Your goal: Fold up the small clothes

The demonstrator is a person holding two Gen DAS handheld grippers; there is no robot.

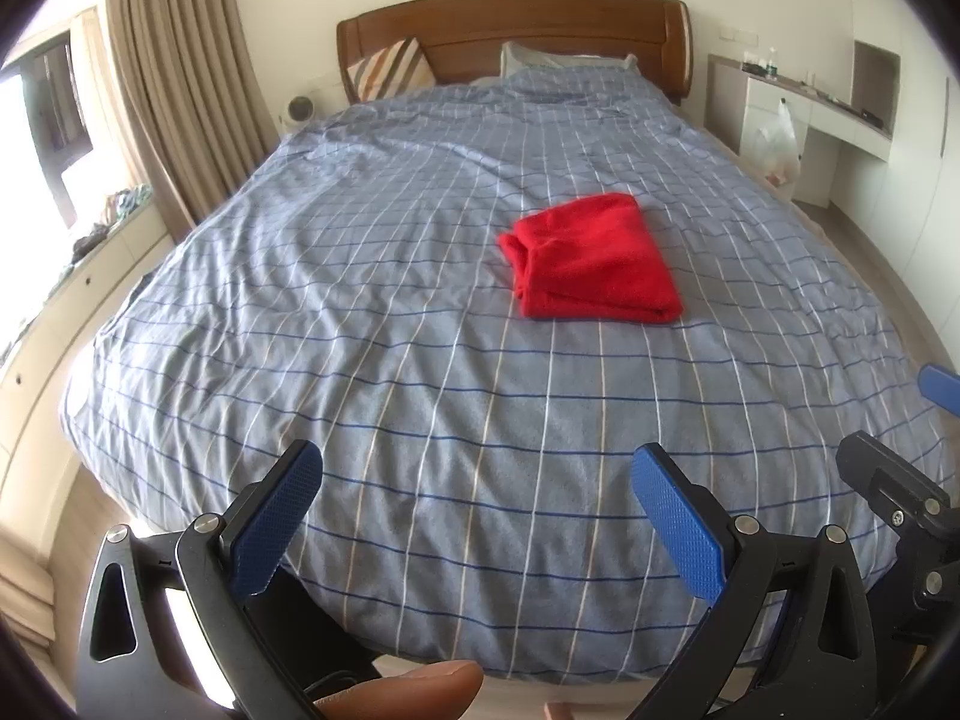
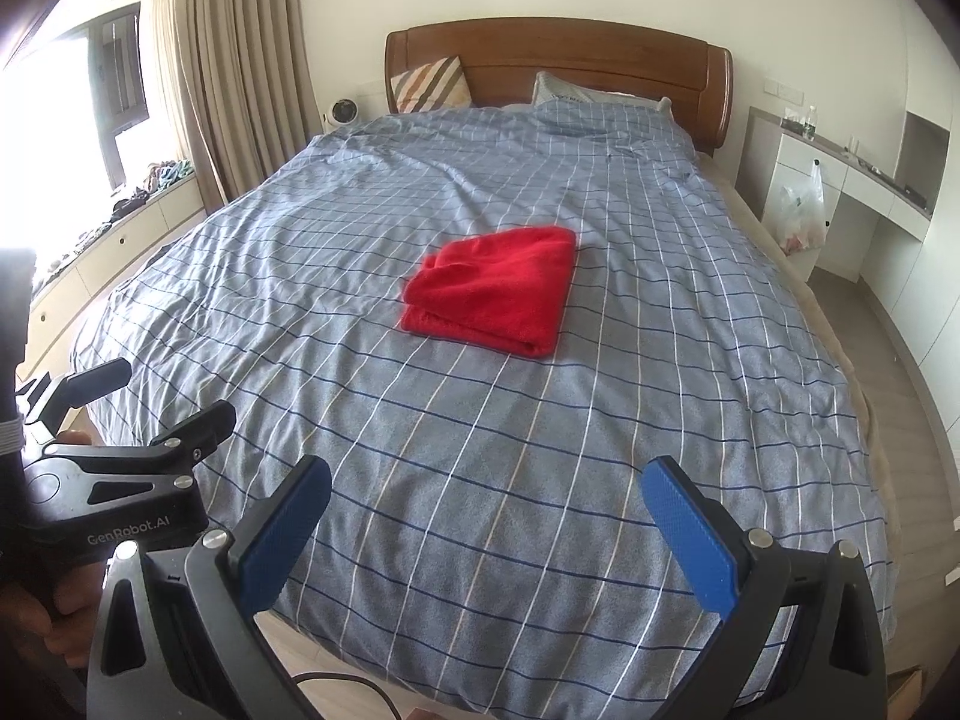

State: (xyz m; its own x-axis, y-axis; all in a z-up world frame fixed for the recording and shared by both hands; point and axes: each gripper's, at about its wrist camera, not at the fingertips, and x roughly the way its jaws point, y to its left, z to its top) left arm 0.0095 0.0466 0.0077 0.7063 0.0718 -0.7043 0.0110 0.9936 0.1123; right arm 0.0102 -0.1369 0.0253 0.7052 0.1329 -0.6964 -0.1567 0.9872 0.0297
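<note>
Red cloth (image 1: 591,258) lies folded in the middle of the bed (image 1: 390,312), on the blue checked cover, well apart from both tools. Left tool (image 1: 477,516) hangs over the foot of the bed, jaws spread wide, holding nothing. Right tool (image 2: 486,531) beside it, equally wide and bare.

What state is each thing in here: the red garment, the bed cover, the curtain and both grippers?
Red fleece garment: folded into a flat rectangle, lying on the bed, held by neither gripper.
Blue checked bed cover: spread over the bed, lightly wrinkled.
Beige curtain: drawn aside beside the window.
Left gripper: open, empty, near the foot of the bed.
Right gripper: open, empty, near the foot of the bed.
</note>
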